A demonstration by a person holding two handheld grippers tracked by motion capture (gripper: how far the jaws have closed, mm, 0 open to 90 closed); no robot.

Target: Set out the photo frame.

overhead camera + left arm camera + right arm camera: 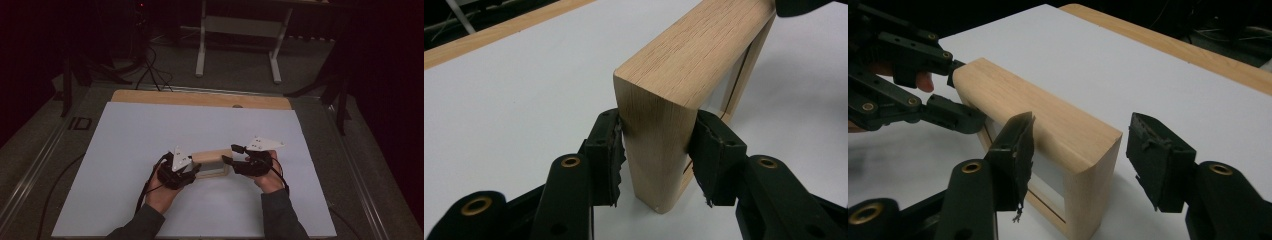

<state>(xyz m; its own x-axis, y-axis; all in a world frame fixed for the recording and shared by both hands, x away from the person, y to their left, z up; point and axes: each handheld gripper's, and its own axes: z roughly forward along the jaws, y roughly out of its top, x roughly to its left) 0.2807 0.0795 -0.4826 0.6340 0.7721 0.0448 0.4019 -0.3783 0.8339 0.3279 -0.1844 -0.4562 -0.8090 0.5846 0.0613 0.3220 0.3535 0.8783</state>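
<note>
— While the left gripper clamps one end of the wooden frame, is the right gripper gripping too?

— No, its jaws stand wide, either side of the other end, not pressing. The frame stands on edge on the white sheet, nearer the table's front edge.

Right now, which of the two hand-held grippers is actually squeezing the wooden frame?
The left hand-held gripper: its pads press both faces of the wooden frame. The right hand-held gripper stands open around the other end, pads apart from the wood.

Lab: tripod, cables, dark surroundings
</note>
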